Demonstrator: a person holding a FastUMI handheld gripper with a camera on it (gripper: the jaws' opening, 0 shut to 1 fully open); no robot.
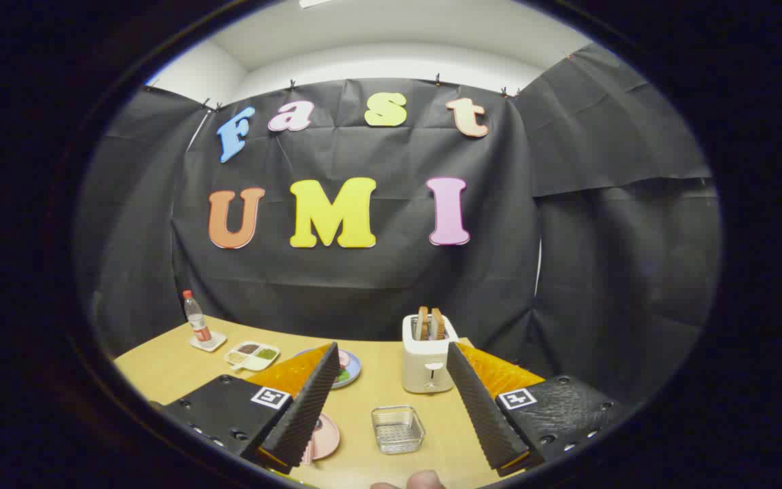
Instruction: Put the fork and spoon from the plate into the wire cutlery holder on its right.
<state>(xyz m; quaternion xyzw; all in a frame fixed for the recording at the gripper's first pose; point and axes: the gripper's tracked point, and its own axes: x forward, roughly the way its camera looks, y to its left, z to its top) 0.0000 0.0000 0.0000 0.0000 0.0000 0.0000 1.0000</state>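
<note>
well, gripper (pixel 391 407) gapes wide above the table (pixel 160 370); pink plate (pixel 324 436) half hidden behind a finger, so cutlery could be missed beside the wire holder (pixel 398 429).

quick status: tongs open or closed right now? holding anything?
Tongs: open, fingers spread wide, holding nothing. The small square wire cutlery holder sits on the wooden table between the fingers, untouched.
</note>
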